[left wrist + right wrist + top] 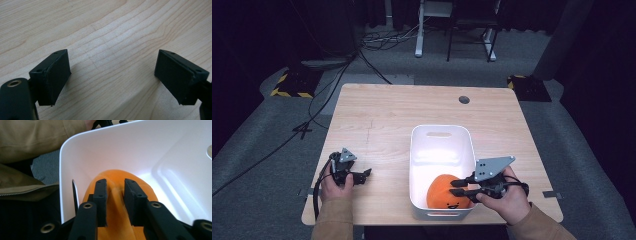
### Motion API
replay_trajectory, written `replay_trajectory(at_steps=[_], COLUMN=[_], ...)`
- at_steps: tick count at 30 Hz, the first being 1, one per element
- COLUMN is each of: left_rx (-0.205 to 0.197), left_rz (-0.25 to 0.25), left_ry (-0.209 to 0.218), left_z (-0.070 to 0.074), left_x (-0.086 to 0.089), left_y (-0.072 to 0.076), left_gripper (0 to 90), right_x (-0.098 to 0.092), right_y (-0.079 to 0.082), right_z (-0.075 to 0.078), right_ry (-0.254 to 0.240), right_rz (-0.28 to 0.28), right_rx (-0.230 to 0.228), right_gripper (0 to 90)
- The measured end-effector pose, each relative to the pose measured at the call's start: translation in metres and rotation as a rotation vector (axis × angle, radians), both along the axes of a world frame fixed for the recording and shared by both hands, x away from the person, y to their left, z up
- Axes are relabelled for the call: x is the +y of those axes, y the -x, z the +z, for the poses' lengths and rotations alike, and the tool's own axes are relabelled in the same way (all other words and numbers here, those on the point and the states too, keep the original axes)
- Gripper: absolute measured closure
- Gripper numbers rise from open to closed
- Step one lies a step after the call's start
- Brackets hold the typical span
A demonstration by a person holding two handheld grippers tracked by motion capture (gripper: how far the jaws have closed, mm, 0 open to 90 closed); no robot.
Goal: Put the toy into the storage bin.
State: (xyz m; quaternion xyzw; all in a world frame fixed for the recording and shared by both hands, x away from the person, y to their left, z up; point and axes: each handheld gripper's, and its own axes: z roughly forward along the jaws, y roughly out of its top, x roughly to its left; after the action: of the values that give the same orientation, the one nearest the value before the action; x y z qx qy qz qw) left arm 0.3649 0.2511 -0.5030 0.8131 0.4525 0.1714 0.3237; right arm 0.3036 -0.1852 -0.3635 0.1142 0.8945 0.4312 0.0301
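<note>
An orange plush toy with a small face lies in the near end of a white plastic bin on the wooden table. My right gripper reaches into the bin from the right. In the right gripper view its jaws stand a little apart on top of the toy, with a strip of orange fabric between the pads; they do not squeeze it. My left gripper rests low over the table at the left, clear of the bin. Its jaws are wide apart with bare wood between them.
The bin has handle slots at both ends, and its far half holds nothing. A round cable hole sits near the table's far edge. Cables run over the floor at the left. A person's tan sleeve lies beside the bin.
</note>
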Motion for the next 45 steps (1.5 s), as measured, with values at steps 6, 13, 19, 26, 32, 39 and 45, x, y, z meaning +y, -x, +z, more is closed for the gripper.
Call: replay_trajectory(at_steps=[6,13,19,26,32,39,45], left_rx=[0.003,0.005,0.003,0.006,0.003,0.003,0.003], left_rz=[-0.003,-0.001,-0.003,-0.001,0.006,0.007,0.007], left_ry=[0.001,-0.002,0.001,-0.001,-0.004,-0.004,-0.003], left_z=[0.0,0.0,0.0,0.0,0.0,0.0,0.0], left_x=[0.0,0.0,0.0,0.0,0.0,0.0,0.0], left_y=[0.0,0.0,0.0,0.0,0.001,0.001,0.001], left_gripper=[13.6,13.6,13.6,13.6,13.6,13.6,13.6], right_x=[-0.002,-0.005,-0.008,-0.014,-0.024,-0.042,-0.055], right_y=[0.0,-0.007,-0.013,-0.024,-0.039,-0.053,-0.06], right_z=[0.007,0.021,0.03,0.04,0.043,0.044,0.044], right_ry=[-0.043,-0.085,-0.109,-0.111,-0.104,-0.101,-0.1], right_rz=[-0.023,-0.077,-0.101,-0.134,-0.177,-0.247,-0.294], right_rx=[-0.005,-0.044,-0.069,-0.097,-0.114,-0.123,-0.128], right_gripper=[59.2,40.5,34.9,32.7,31.6,30.4,30.4])
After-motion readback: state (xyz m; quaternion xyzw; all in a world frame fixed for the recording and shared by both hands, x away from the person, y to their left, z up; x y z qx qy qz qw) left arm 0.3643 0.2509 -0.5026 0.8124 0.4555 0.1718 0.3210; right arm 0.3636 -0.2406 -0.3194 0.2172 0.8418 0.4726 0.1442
